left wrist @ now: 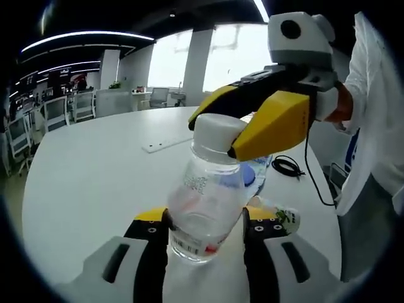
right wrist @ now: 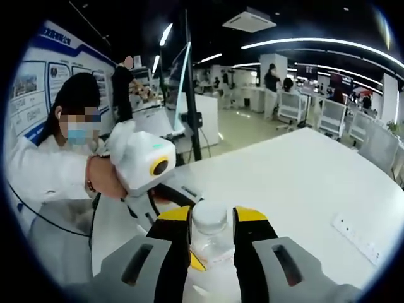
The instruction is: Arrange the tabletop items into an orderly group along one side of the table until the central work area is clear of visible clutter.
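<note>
We are holding a clear plastic bottle with a white cap [left wrist: 205, 202] in our left gripper [left wrist: 205, 230] and pinching its cap with our right gripper [right wrist: 211, 230] above the white bench [left wrist: 95, 170], so tidying is barely begun.

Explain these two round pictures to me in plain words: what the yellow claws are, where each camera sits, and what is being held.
A person holds two hand-held grippers with yellow-and-black jaws; each carries a fisheye camera looking along its own jaws. In the left gripper view, the left gripper clamps the body of a clear plastic bottle with a white cap, while the right gripper closes on that cap. The right gripper view looks down on the same cap between its jaws. On the white round table lie a flat white strip, a black cable and another partly hidden bottle.
</note>
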A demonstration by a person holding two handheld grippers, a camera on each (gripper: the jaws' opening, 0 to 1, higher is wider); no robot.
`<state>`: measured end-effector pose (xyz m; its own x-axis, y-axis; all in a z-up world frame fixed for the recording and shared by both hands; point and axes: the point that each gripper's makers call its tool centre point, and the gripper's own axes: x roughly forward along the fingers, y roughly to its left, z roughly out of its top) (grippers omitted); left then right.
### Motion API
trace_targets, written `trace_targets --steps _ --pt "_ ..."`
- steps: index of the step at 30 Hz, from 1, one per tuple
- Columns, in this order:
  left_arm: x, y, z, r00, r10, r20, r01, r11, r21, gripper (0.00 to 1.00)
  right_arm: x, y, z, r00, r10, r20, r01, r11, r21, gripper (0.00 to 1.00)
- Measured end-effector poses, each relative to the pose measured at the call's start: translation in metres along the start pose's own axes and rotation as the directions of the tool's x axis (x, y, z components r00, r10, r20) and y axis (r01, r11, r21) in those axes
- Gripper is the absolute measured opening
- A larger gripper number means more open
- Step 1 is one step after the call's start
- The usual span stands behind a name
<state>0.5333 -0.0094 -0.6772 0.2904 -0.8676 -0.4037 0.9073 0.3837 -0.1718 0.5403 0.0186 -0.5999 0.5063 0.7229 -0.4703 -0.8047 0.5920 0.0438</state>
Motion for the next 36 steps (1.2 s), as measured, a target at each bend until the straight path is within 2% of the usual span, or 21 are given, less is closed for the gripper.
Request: trace_targets --steps 6,16,24,29,36 --pt "-0.002 0.0 0.001 1.0 0.005 0.001 -0.005 1.0 -0.007 0.48 -0.003 -0.002 0.0 1.0 0.0 0.001 0.0 1.0 0.002 0.28" --pt "-0.005 0.004 0.002 0.999 0.034 0.0 -0.034 0.999 -0.016 0.59 -0.008 -0.008 0.002 1.0 0.005 0.009 -0.005 1.0 0.008 0.35" --pt "-0.01 0.0 0.005 0.999 0.037 0.005 -0.037 0.998 -0.049 0.64 -0.015 -0.015 0.0 1.0 0.011 0.012 -0.011 1.0 0.005 0.42" --pt "-0.015 -0.001 0.009 0.999 0.053 0.014 -0.051 0.994 -0.094 0.71 -0.021 -0.019 -0.002 1.0 0.014 0.012 -0.014 1.0 0.007 0.45" --pt "-0.021 -0.005 0.009 0.998 0.065 0.015 -0.063 0.992 -0.109 0.73 -0.03 -0.023 -0.008 0.999 0.048 0.012 -0.048 0.999 0.01 0.51"
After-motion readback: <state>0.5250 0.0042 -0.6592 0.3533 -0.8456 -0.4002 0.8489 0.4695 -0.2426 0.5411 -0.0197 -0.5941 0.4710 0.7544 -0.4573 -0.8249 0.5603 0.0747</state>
